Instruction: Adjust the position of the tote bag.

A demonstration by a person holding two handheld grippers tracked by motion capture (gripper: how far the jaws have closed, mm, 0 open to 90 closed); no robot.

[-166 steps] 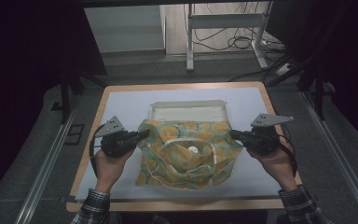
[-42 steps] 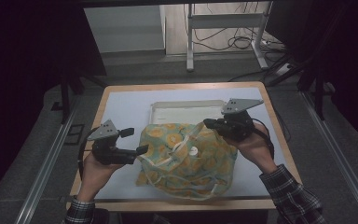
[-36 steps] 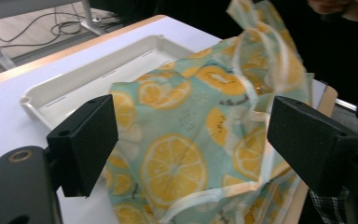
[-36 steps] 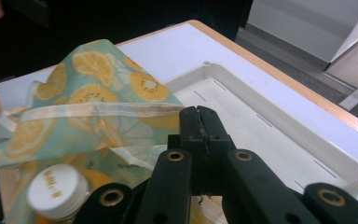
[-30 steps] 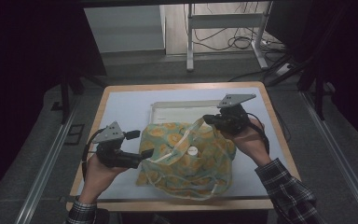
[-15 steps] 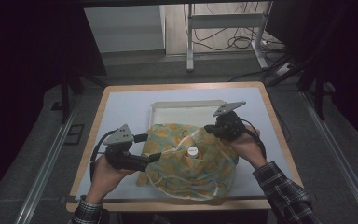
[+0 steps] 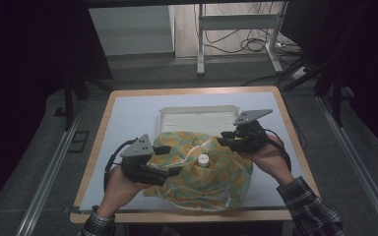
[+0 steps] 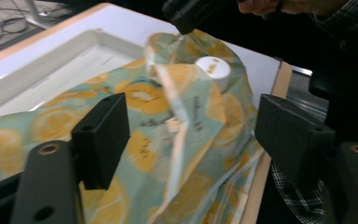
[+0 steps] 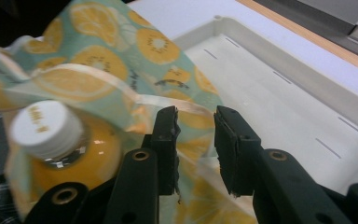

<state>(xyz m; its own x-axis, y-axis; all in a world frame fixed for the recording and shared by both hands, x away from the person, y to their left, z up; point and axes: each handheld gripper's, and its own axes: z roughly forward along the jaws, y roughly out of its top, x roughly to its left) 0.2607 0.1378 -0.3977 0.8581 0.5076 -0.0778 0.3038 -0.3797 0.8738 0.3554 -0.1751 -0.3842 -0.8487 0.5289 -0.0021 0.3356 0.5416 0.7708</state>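
A fabric bag [image 7: 216, 177] printed with orange and lemon slices lies on the white mat in front of a shallow white tray [image 7: 197, 114]. A bottle of orange liquid [image 9: 70, 154] with a white cap [image 7: 203, 159] stands inside the bag's mouth. My right gripper [image 7: 221, 141] is at the bag's far right rim, its jaws [image 9: 196, 133] closed on the pale handle strap and holding that edge up. My left gripper [image 7: 171, 161] is at the bag's left side, open, with the bag [image 8: 144, 102] between and beyond its wide jaws. The cap [image 8: 213, 68] pokes out ahead.
The tray [image 9: 279, 88] is empty and sits just behind the bag. The mat lies on a wooden-edged table [image 7: 290, 128] with its right edge close to my right hand. Dark floor, metal rails and cables surround the table.
My left gripper has moved right, up against the bag's left side. My right gripper has shifted left and toward me with the bag's rim. The bottle cap stands more exposed.
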